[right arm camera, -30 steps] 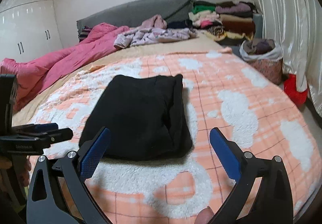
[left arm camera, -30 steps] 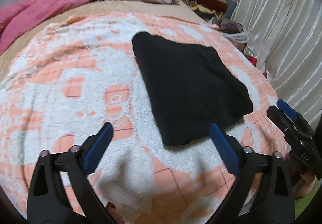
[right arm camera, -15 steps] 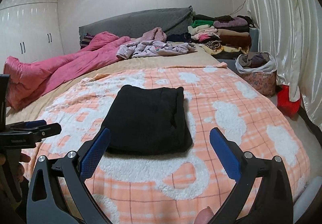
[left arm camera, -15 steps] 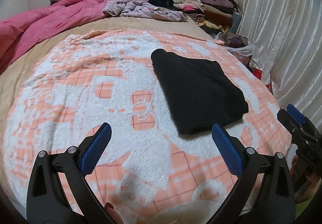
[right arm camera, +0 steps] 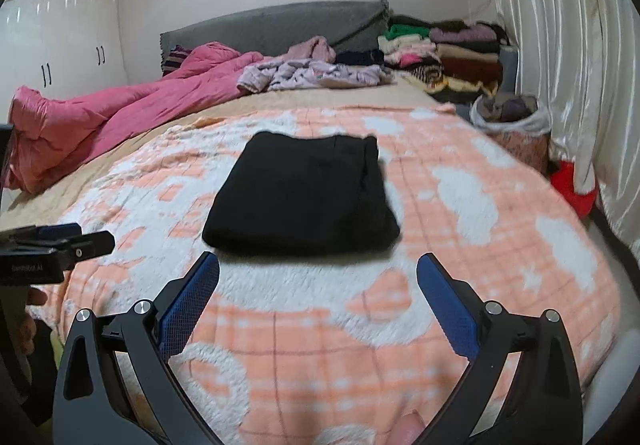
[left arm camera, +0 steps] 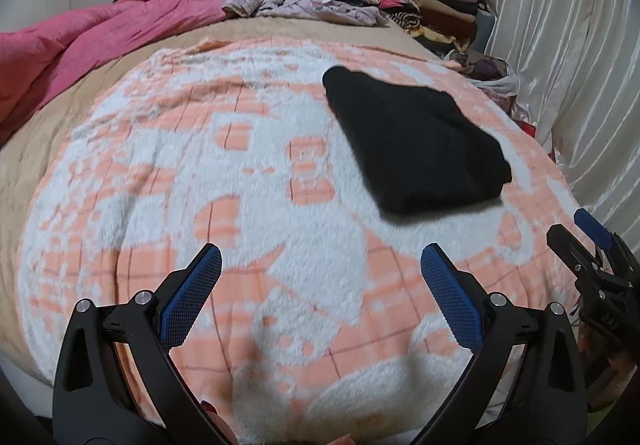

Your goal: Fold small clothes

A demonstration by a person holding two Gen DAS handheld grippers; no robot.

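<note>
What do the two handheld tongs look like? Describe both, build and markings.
Both the left tongs and the right tongs are black plastic frames with two angled fingers, blue cross-hatched pads and silver bolts at the joints. From the right wrist view, the left tongs' side carries small pale lettering, too blurred to read.

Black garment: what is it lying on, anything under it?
The black garment lies folded on the orange-and-white blanket. Whatever is directly beneath it is covered; only blanket shows around it.
</note>
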